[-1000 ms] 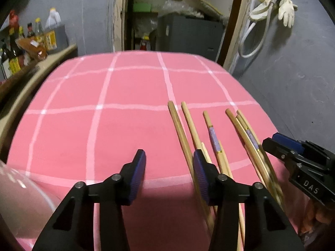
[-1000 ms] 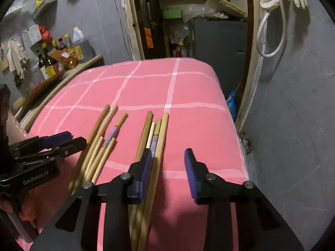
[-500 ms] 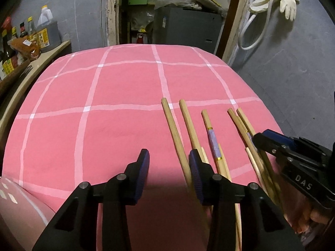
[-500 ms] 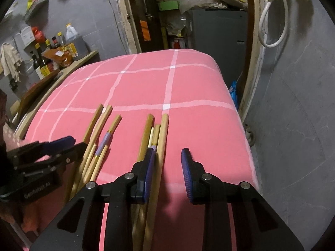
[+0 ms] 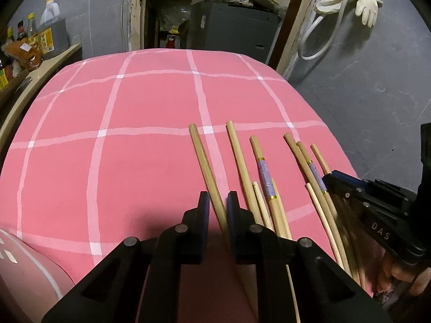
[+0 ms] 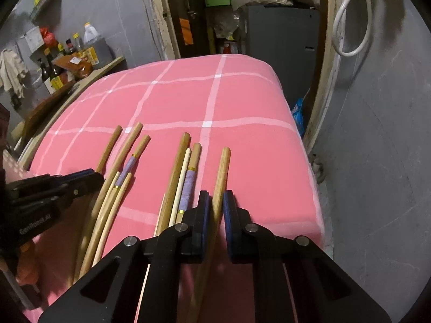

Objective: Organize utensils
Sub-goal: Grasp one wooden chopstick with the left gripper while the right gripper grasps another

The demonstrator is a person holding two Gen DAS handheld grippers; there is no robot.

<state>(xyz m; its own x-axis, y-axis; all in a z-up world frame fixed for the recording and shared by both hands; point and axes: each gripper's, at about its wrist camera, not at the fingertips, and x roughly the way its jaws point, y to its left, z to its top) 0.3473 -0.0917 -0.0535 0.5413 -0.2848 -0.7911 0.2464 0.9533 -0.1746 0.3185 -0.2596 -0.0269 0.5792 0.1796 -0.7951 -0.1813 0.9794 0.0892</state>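
Several wooden chopsticks lie side by side on a pink checked cloth (image 5: 121,161); two have purple bands (image 5: 265,177). My left gripper (image 5: 217,204) is shut on the leftmost plain chopstick (image 5: 204,167). My right gripper (image 6: 216,204) is shut on the rightmost plain chopstick (image 6: 222,172), which sits apart from the others. The right gripper also shows at the right of the left wrist view (image 5: 371,204). The left gripper shows at the left of the right wrist view (image 6: 54,188).
The cloth's right edge (image 6: 309,167) drops to a grey floor. A shelf with bottles (image 6: 64,62) runs along the left. A doorway with a grey cabinet (image 5: 231,27) lies beyond the far edge. A pink container rim (image 5: 27,274) is at the lower left.
Both grippers have closed, each onto an outer chopstick. The left one shifted right over its stick. The rightmost chopstick has moved away from its neighbours.
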